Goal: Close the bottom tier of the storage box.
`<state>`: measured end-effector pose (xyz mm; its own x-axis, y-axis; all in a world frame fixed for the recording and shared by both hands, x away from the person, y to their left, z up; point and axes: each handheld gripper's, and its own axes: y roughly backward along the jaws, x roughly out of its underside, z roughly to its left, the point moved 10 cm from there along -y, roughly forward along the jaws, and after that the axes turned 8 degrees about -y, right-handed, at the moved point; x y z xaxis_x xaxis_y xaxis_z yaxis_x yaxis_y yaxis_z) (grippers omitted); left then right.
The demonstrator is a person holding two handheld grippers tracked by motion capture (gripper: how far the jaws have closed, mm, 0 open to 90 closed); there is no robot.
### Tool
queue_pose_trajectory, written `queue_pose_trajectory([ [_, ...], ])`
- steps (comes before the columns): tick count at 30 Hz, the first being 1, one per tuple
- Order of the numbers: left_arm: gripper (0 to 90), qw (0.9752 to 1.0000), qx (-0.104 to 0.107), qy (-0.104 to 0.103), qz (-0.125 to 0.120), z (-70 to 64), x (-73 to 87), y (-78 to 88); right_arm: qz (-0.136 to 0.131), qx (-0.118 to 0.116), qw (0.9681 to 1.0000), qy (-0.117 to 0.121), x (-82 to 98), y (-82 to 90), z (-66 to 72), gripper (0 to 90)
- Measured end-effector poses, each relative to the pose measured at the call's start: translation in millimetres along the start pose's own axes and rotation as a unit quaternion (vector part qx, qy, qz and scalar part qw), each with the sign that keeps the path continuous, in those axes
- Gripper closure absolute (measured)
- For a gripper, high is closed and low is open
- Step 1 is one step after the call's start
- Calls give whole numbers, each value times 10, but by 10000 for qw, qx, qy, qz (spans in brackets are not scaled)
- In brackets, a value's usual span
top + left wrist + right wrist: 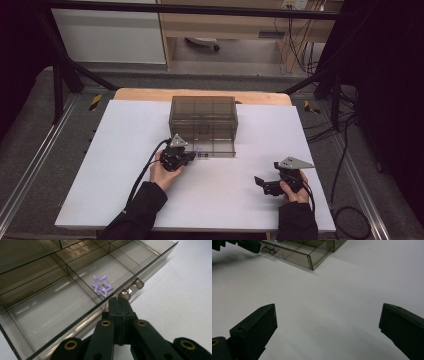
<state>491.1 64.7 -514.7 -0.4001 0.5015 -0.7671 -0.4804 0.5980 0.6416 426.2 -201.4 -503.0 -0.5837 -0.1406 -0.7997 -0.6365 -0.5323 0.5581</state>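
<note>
My left gripper (pixel 120 301) has its jaws pressed flat together, tips right at the drawer's handle (pixel 131 289), the small smoky knob on the front wall; I can't tell whether they touch it. In the left gripper view the drawer (pixel 62 326) is pulled out and runs from lower left to upper right, and the purple star (pixel 102 286) lies in the compartment just behind the handle, near the frame's middle. In the high view the cabinet (pixel 203 115) sits at upper centre of the white board (pixel 125 145), its bottom drawer out toward me.

My right gripper (pixel 327 322) is spread wide over bare board, nothing between its jaws, at the lower right of the high view, well apart from the drawer.

I judge the star is already in, so the step in hand is closing the drawer. Next I'd push squarely on the front wall beside the handle, straight toward the cabinet, gently, so the star stays put.
</note>
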Motion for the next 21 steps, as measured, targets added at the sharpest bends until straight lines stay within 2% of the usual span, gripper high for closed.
queue_pose_trajectory([
  [21, 896, 9999, -85, -56, -31, 38, -27, -23, 0, 1, 10000, -1, 0, 0, 0, 21],
])
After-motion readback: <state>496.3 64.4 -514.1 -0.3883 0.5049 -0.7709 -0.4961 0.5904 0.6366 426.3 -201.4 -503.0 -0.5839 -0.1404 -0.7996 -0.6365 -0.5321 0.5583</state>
